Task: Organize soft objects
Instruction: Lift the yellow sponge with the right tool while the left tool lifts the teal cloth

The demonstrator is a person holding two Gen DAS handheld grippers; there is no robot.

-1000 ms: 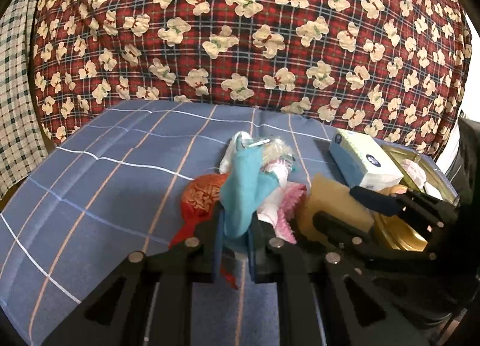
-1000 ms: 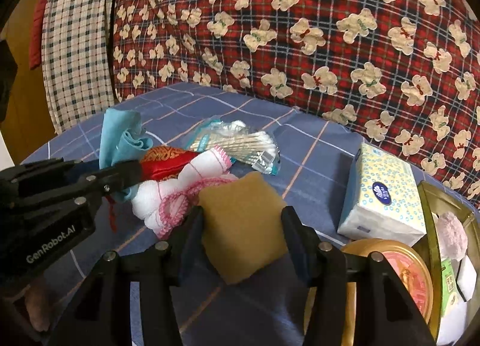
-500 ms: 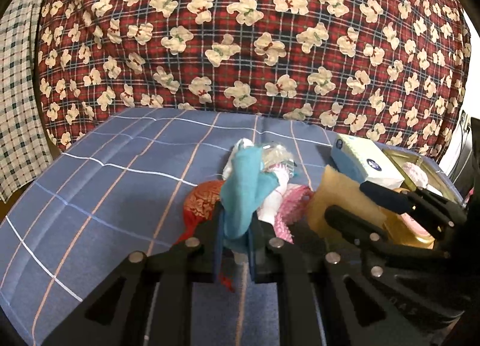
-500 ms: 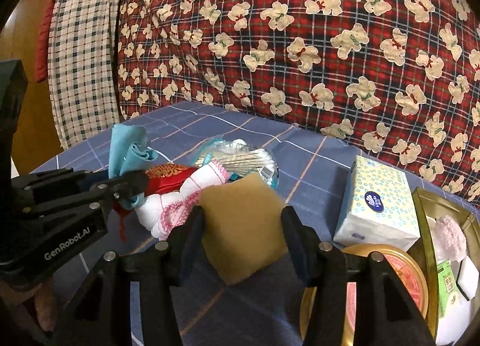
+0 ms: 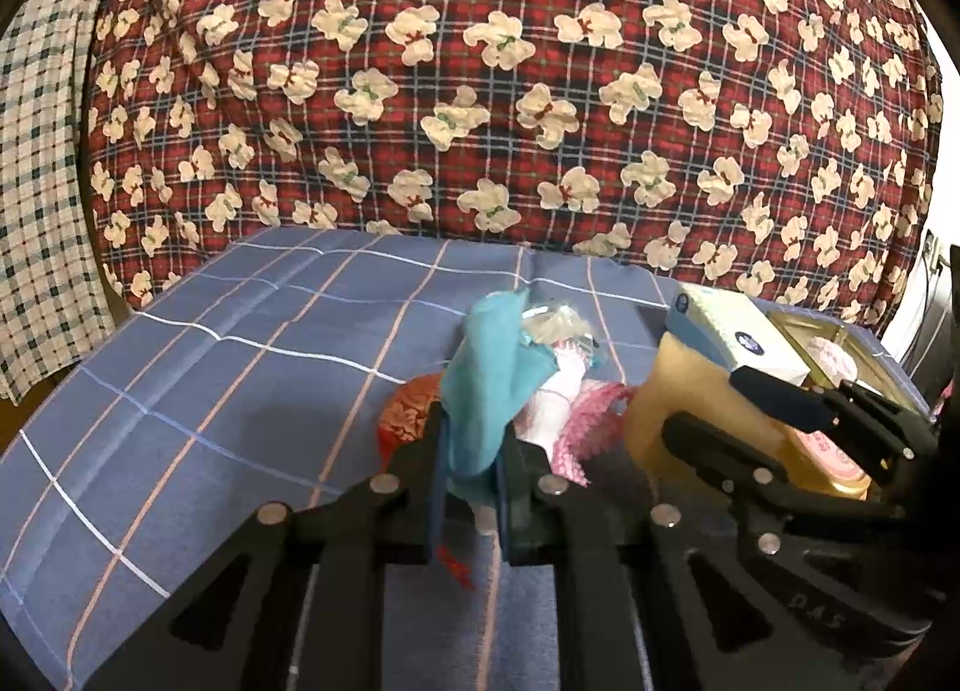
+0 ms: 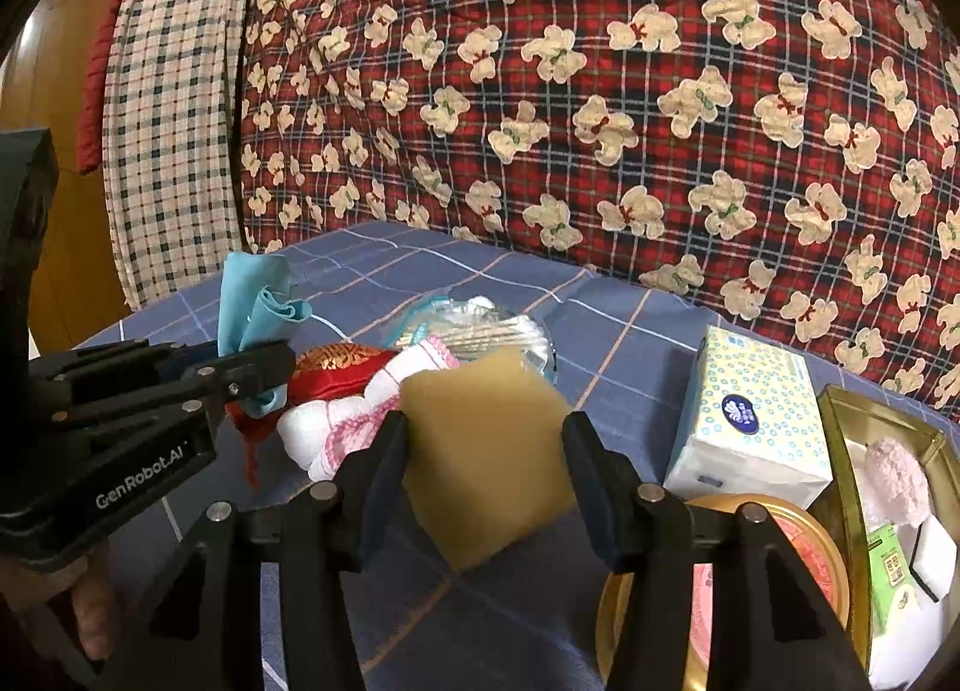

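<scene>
blue checked cloth [image 5: 240,367] covers the surface, and behind it rises a big red plaid quilt printed with cream bears [image 5: 510,91], with a green-and-cream checked fabric [image 6: 174,151] hanging at the far left.

left gripper [image 5: 468,487] is clenched on a teal cloth [image 5: 489,385], which stands up in a loose bunch between its pads. right gripper [image 6: 486,475] grasps a tan sponge [image 6: 486,451], one finger pressing each side, the sponge tilted and lifted above the cloth.

between the two grippers lies a small heap: a red embroidered pouch [image 6: 336,367], a white-and-pink towel [image 6: 342,427] touching it, and behind them a clear bag of cotton swabs [image 6: 480,325].

only the right wrist view shows the heap plainly; from the left wrist the teal cloth hides most of the swab bag and the pouch shows just as a red patch [image 5: 408,415] beside the left finger. the right view also shows the tissue pack [image 6: 750,415] in full, the round gold tin with a pink lid [image 6: 798,535] just in front of it, and a gold box [image 6: 840,451] holding a fluffy pink thing [image 6: 894,475] and a green packet [image 6: 894,565]. a bit of the person's hand [image 6: 90,613] shows under the left gripper there.

the left view gives the wider bare stretch of blue cloth on its left side, and shows the right gripper side-on [image 5: 720,421] with the sponge [image 5: 684,397] between its fingers.
</scene>
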